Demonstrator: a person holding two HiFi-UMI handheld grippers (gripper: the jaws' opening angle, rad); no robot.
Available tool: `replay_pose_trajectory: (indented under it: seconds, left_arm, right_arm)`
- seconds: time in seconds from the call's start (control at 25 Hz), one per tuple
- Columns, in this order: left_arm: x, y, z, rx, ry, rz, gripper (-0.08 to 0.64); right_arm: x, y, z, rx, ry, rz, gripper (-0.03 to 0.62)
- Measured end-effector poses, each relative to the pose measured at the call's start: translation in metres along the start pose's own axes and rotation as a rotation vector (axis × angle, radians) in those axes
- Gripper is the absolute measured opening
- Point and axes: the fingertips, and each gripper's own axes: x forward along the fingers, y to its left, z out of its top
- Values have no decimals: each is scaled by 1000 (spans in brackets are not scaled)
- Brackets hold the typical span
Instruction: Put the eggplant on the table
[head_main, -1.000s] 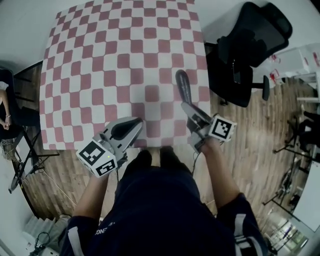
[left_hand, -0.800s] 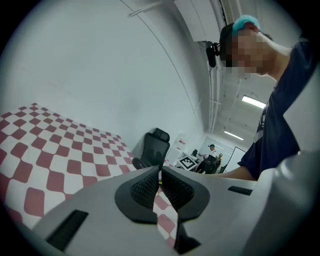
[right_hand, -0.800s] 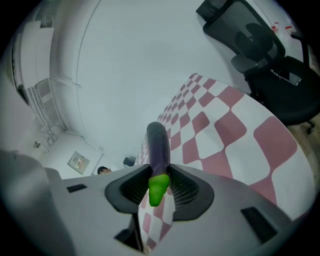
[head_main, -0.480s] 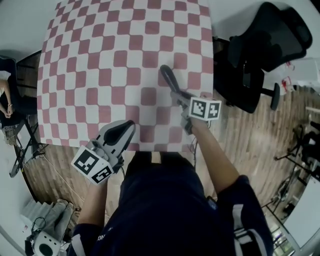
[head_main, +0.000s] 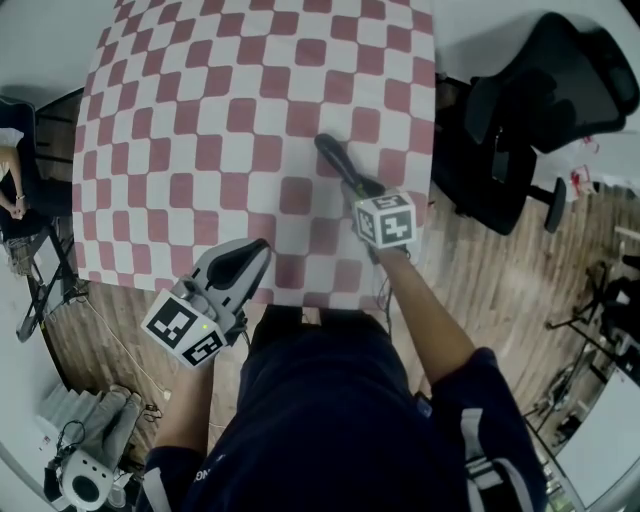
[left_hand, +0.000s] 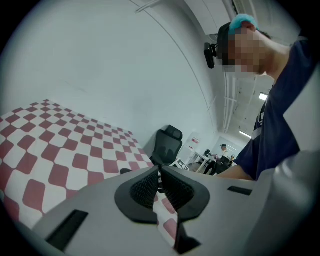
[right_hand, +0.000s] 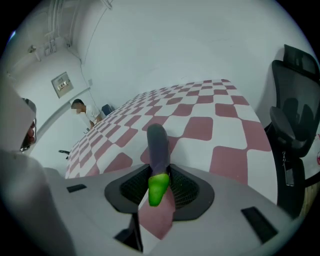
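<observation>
A dark purple eggplant (head_main: 336, 160) with a green stem end (right_hand: 159, 187) lies slantwise over the right part of the red-and-white checkered table (head_main: 200, 100). My right gripper (head_main: 362, 188) is shut on its stem end, and the purple body (right_hand: 157, 142) sticks out beyond the pads. Whether the far tip touches the cloth I cannot tell. My left gripper (head_main: 252, 255) hovers at the table's near edge, its jaws shut with nothing in them (left_hand: 159, 182).
A black office chair (head_main: 540, 110) stands close to the table's right edge and also shows in the gripper views (right_hand: 295, 115) (left_hand: 167, 145). A seated person (head_main: 10, 185) and a folding stand (head_main: 50, 300) are at the left. Wooden floor surrounds the table.
My right gripper has rolled and come down and leftwards with the eggplant, low over the cloth. The left gripper has drifted slightly left and down.
</observation>
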Motion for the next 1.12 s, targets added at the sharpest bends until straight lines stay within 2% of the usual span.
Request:
replay_pose_trajectory:
  seconds: [0.12,0.24,0.52,0.88,1.04,1.12]
  left_arm:
    - [5,-1,0,-1,6,-8,40]
    - [9,-2,1,0,9,-20,40]
    - [7,-1,4,11,3,-37,40]
    - [0,-4,16,50,-18,-76,40]
    - [-3,-9,21,78,-29,-103,40]
    - [-5,-12,23,95,-37,-118,40]
  right_arm:
    - [5,-2,-4,-34,18,-21,134]
    - [8,0,-5,-49,26,-18,210]
    - [1,3,2,-71,3,-34,239]
    - [-57,24,32,-63,-116,7,241]
    - [-96,42,42,-37,-192,64,236]
    - [-115,55,46,-27,-233,101,202]
